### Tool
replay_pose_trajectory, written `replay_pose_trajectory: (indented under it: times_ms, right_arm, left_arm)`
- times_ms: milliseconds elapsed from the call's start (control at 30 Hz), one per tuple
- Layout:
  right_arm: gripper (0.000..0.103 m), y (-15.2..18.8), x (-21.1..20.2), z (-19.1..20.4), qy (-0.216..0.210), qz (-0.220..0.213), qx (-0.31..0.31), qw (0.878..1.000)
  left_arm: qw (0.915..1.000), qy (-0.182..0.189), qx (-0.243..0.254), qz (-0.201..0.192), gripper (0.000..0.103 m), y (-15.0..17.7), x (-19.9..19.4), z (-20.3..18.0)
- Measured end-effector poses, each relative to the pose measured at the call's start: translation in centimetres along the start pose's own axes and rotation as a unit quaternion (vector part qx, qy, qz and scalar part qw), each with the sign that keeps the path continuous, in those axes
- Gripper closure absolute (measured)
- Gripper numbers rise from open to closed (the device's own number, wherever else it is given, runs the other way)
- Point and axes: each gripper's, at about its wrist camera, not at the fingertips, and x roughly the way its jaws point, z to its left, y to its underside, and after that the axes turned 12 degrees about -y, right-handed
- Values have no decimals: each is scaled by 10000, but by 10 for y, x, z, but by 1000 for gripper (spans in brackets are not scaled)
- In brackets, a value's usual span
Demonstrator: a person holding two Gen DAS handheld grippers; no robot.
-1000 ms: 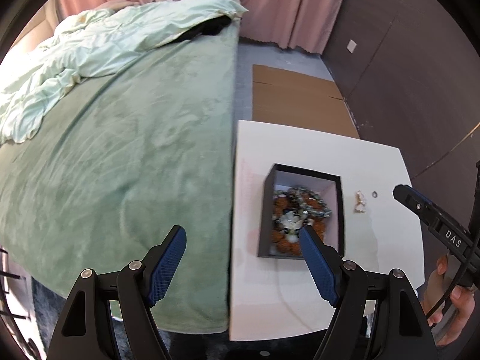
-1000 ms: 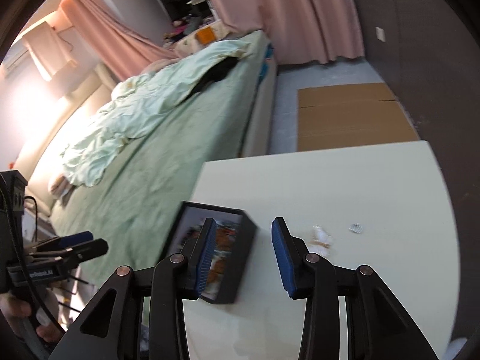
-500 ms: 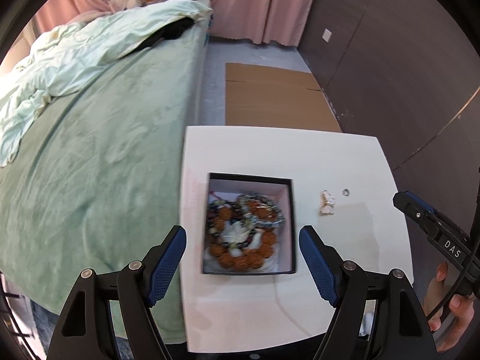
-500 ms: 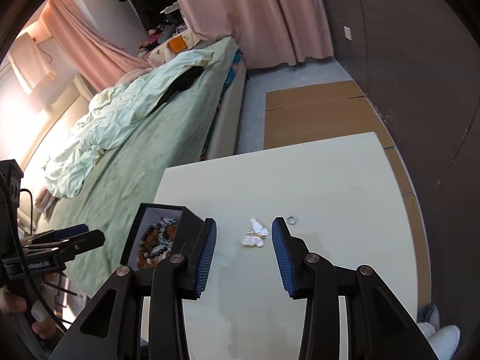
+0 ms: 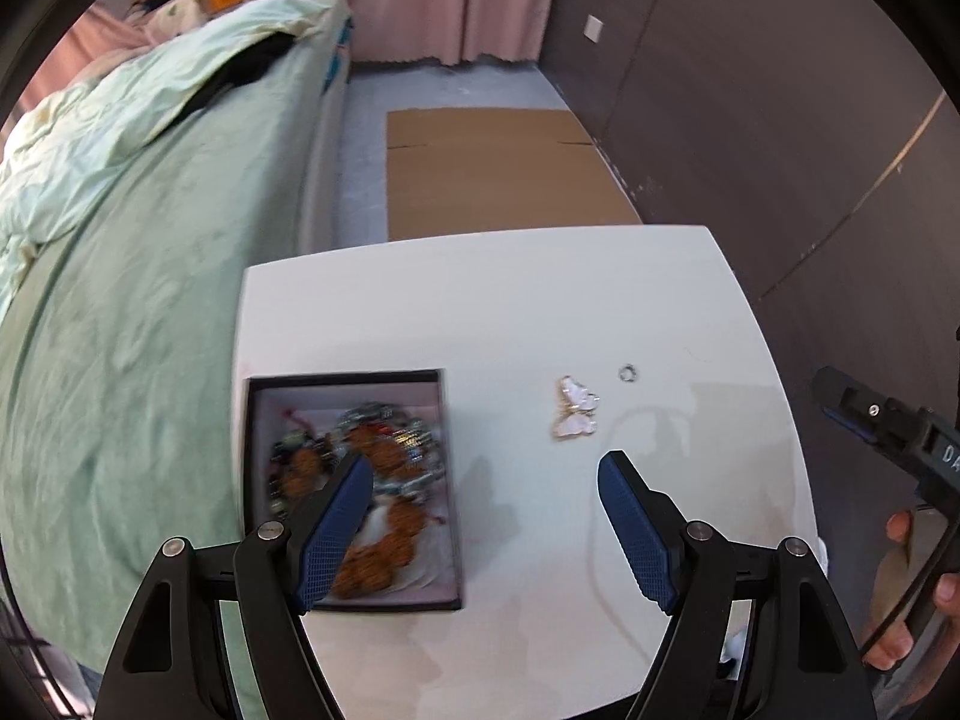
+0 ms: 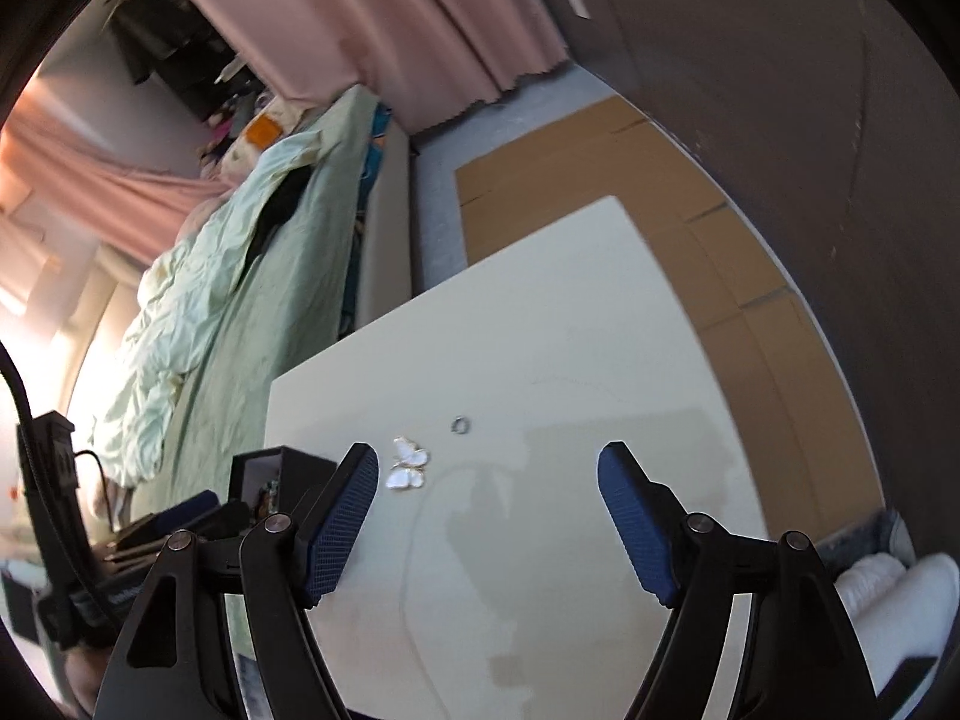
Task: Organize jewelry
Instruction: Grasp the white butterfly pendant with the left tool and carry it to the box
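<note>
White surface [image 5: 510,300] carries a black jewelry box [image 5: 354,486] of beads at its left edge, a butterfly brooch [image 5: 577,408] and small ring [image 5: 627,372] toward the right edge; left tongs [image 5: 483,531] hang released above. From the right wrist, right tongs [image 6: 487,525] gape empty, brooch [image 6: 409,463] and ring [image 6: 461,425] lying beyond the tips.

White butterfly brooch [image 5: 577,408], black box [image 5: 351,489]

Left hand-held gripper [image 5: 485,513]: jaws spread wide, nothing between them.
Right hand-held gripper [image 6: 487,507]: jaws wide apart, empty, tilted downward.
</note>
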Motion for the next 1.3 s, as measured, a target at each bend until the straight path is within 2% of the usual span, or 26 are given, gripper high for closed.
replay_pose_trajectory:
  times_ms: [100, 233, 400, 667, 1000, 1100, 1133, 1167, 1300]
  right_arm:
    - [27, -2, -3, -12, 76, 0, 165, 9998]
    - [27, -6, 0, -22, 75, 96, 358, 9993]
    - [27, -8, 5, -24, 12, 188, 366, 9992]
    - [27, -15, 3, -39, -29, 165, 575, 9982]
    - [27, -17, 10, -46, -96, 272, 719, 9970]
    - [27, -15, 12, -43, -85, 307, 697, 9971]
    - [27, -15, 13, -42, -68, 316, 674, 9972]
    - [27, -14, 13, -41, -58, 325, 657, 9973]
    - [27, -13, 18, -37, -41, 391, 621, 9973]
  left_arm:
    - [9998, -4, 218, 11, 30, -7, 6, -18]
    - [9989, 25, 391, 258, 47, -16, 24, -39]
    - [9980, 0, 482, 420, 51, -19, 45, -57]
    - [9966, -86, 507, 649, 63, -25, 77, -71]
    - [9944, -238, 566, 866, 64, -24, 102, -78]
    - [9947, -257, 628, 771, 64, -23, 101, -83]
    - [9946, -293, 659, 749, 68, -23, 101, -85]
    - [9943, -362, 706, 718, 77, -23, 100, -86]
    - [9932, -393, 832, 709, 77, -21, 98, -88]
